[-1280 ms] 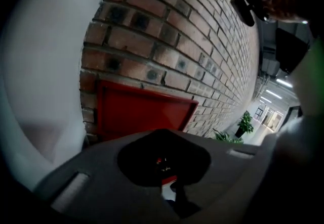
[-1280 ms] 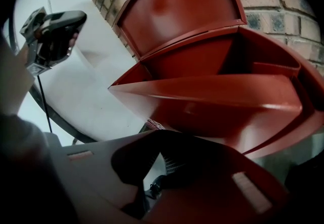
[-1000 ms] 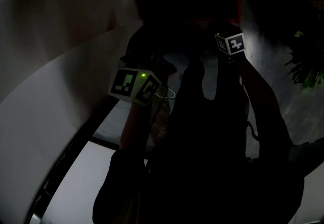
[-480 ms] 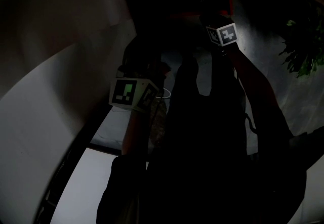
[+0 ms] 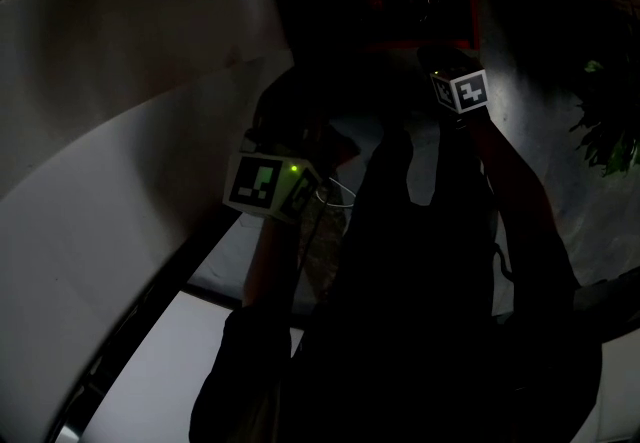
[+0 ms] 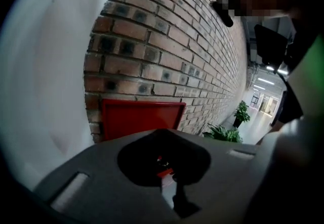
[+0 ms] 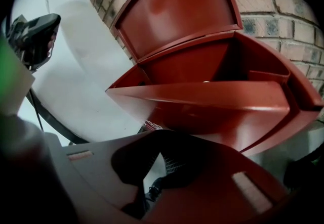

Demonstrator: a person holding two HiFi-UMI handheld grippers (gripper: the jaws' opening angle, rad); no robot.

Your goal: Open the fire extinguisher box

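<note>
Standing against the brick wall [image 7: 283, 5], the fire extinguisher box [image 7: 202, 91] is seen with its lid [image 7: 177, 10] raised. The right claw [image 7: 162, 137] is held just below its front edge, closed on nothing; the left claw [image 6: 164, 137], likewise closed and empty, is held apart.

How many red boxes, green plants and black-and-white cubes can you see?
Red box: 1
Green plants: 2
Black-and-white cubes: 2
Total: 5
</note>
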